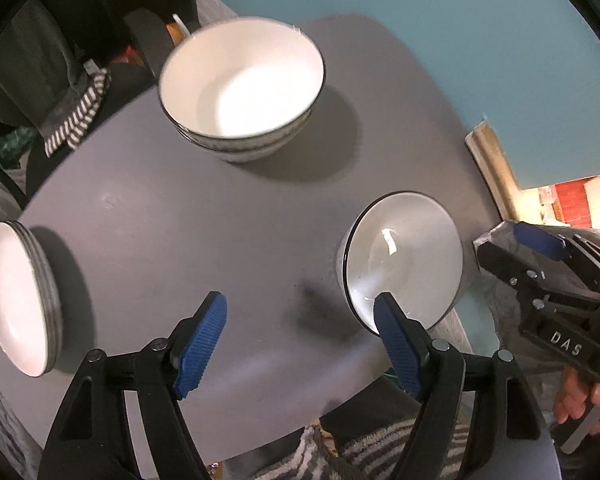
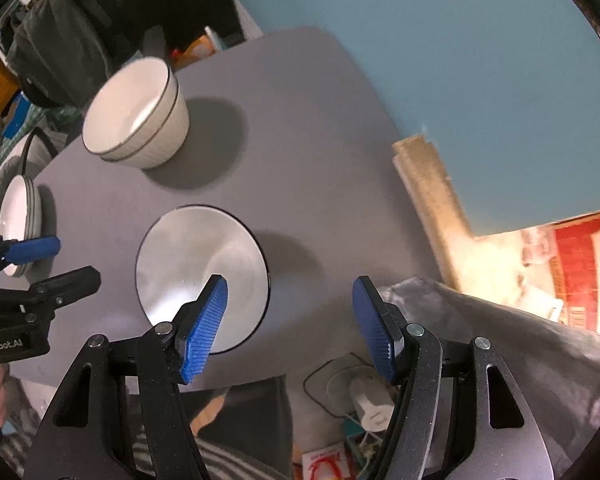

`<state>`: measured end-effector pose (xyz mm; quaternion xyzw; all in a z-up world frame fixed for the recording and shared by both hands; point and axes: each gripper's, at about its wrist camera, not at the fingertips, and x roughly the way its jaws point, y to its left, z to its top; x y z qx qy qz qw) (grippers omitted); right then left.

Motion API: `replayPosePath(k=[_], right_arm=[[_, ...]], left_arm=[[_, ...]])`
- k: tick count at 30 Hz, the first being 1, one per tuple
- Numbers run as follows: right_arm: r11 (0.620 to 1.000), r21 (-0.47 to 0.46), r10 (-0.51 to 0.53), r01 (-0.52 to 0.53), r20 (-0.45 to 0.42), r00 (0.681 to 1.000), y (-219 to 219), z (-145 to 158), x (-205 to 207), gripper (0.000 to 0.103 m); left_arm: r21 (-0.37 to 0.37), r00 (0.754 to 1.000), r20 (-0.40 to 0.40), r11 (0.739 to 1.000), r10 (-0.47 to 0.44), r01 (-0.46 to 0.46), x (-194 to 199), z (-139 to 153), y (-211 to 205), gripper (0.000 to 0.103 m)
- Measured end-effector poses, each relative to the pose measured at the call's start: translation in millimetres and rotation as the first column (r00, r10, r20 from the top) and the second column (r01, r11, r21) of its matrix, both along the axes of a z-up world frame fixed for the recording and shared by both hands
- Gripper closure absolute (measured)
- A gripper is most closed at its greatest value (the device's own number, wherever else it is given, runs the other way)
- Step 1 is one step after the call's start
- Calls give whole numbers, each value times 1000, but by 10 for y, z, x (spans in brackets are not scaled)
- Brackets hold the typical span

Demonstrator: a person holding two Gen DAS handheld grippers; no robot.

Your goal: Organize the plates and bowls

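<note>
With both hand-held grippers, left (image 1: 300, 344) and right (image 2: 290, 326), spread apart and empty, the single bowl (image 2: 202, 276) under the right one's near-edge side could tip off the table (image 2: 300, 140) if clipped.

In the left wrist view, the stack of plates (image 1: 18, 300) is cut off by the left edge, and the right gripper (image 1: 540, 264) runs off the right edge, so how its jaws stand cannot be read there. The stacked bowls (image 1: 242, 84) are smeared by motion blur, so their count is unclear. In the right wrist view, a blue pad (image 2: 202, 326) hides part of the single bowl (image 2: 188, 264), and clutter below the counter (image 2: 300, 120) is too jumbled to identify.
</note>
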<state>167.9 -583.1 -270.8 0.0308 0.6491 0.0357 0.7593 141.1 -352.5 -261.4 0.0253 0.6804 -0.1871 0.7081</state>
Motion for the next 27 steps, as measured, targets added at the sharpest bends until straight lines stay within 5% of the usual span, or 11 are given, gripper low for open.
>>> replayPosePath(k=[4, 16, 25, 27], right_arm=[[1000, 7, 19, -18, -41, 999, 43, -194, 35, 38], [998, 56, 19, -11, -137, 990, 52, -613, 90, 62], [997, 76, -6, 19, -164, 986, -37, -697, 108, 63], [997, 73, -10, 23, -174, 985, -69, -726, 114, 70]], left_arm=[[25, 999, -45, 1000, -10, 11, 8, -213, -92, 39], [20, 991, -130, 999, -23, 26, 43, -523, -235, 50], [-6, 988, -156, 1000, -1, 0, 63, -582, -190, 62], [-18, 988, -156, 1000, -12, 9, 34, -585, -216, 68]])
